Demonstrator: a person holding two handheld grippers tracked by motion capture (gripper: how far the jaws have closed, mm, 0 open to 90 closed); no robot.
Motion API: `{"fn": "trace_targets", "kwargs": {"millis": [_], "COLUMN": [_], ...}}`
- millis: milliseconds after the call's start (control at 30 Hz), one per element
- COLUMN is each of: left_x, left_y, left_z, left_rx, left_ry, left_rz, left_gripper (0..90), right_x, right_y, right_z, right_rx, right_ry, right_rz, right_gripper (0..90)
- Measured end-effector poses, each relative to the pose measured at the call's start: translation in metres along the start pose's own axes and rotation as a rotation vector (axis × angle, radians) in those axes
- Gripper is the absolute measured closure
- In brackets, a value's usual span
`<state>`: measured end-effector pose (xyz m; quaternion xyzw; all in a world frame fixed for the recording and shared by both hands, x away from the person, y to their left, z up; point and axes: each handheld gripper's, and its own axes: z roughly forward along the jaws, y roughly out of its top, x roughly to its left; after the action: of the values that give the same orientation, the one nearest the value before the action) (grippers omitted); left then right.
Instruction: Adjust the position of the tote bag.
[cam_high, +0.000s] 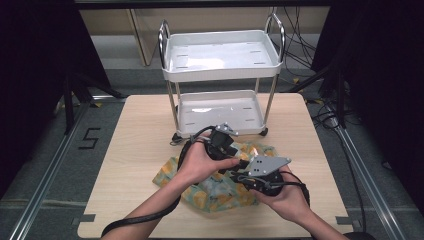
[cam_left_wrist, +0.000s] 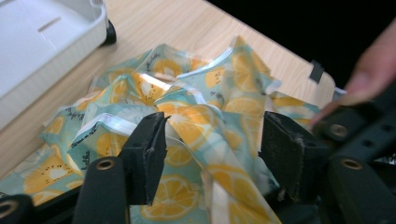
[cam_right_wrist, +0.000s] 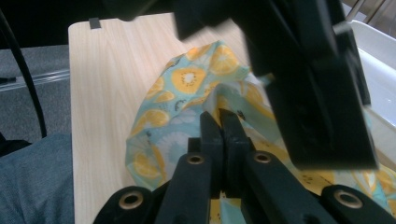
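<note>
The right gripper has its jaws pressed together on a fold of the lemon-print cloth; in the right gripper view fabric shows at the tips. The left gripper stands spread, its pads apart over the crumpled fabric, pinching nothing. Behind both, at the table's far edge, stands the white two-shelf cart. The cloth lies bunched on the near middle of the table, just in front of the cart, its long axis running left to right under both hands.
</note>
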<state>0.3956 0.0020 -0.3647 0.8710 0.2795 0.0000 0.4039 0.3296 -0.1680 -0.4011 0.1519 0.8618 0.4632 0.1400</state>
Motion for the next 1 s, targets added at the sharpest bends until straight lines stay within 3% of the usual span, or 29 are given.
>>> {"fn": "trace_targets", "kwargs": {"millis": [233,267,300,367,533,567,600,667,700,733,767,800,833,867,1000], "left_x": [0.002,0.0,0.001,0.0,-0.003,-0.003,-0.002,-0.001,-0.002,0.001,0.002,0.004,0.006,0.006,0.009], "left_y": [0.0,0.0,0.0,-0.001,-0.002,-0.003,-0.003,-0.006,-0.01,-0.012,-0.016,-0.019,-0.024,-0.028,-0.046], "left_z": [0.012,0.014,0.014,0.016,0.011,0.006,0.002,-0.01,-0.016,-0.022,-0.029,-0.034,-0.041,-0.046,-0.07], "left_rx": [0.121,0.112,0.159,0.183,0.19,0.183,0.178,0.149,0.1,0.115,0.087,0.073,0.029,0.012,-0.052], "left_ry": [0.019,0.02,0.03,0.036,0.057,0.072,0.078,0.091,0.104,0.111,0.122,0.133,0.149,0.152,0.166], "left_rz": [0.032,0.013,0.049,0.06,0.088,0.093,0.095,0.105,0.069,0.085,0.072,0.072,0.042,0.02,-0.009], "left_gripper": [54.7,57.1,59.3,64.5,86.9,87.9,88.8,89.1,89.2,89.3,89.3,89.3,89.3,89.3,89.3], "right_x": [0.007,0.008,0.007,0.009,0.018,0.017,0.019,0.018,0.019,0.019,0.018,0.018,0.017,0.016,0.005], "right_y": [-0.001,-0.001,0.0,0.0,0.001,0.001,0.001,0.003,0.004,0.005,0.006,0.007,0.008,0.009,0.01], "right_z": [0.002,0.002,0.002,0.003,0.004,0.004,0.004,0.005,0.004,0.001,-0.001,-0.004,-0.007,-0.013,-0.037], "right_rx": [0.022,0.02,0.017,0.023,0.038,0.033,0.033,0.015,0.009,0.0,-0.013,-0.03,-0.043,-0.065,-0.126], "right_ry": [0.015,0.012,0.011,0.014,0.022,0.022,0.022,0.028,0.026,0.026,0.014,0.029,0.035,0.033,0.015], "right_rz": [0.0,-0.001,-0.029,-0.031,-0.017,-0.038,-0.009,-0.047,-0.037,-0.029,-0.034,-0.011,-0.008,0.032,0.085], "right_gripper": [90.0,90.0,90.0,90.0,89.0,87.1,83.4,77.9,72.7,68.6,64.9,60.3,56.8,53.0,49.9]}}
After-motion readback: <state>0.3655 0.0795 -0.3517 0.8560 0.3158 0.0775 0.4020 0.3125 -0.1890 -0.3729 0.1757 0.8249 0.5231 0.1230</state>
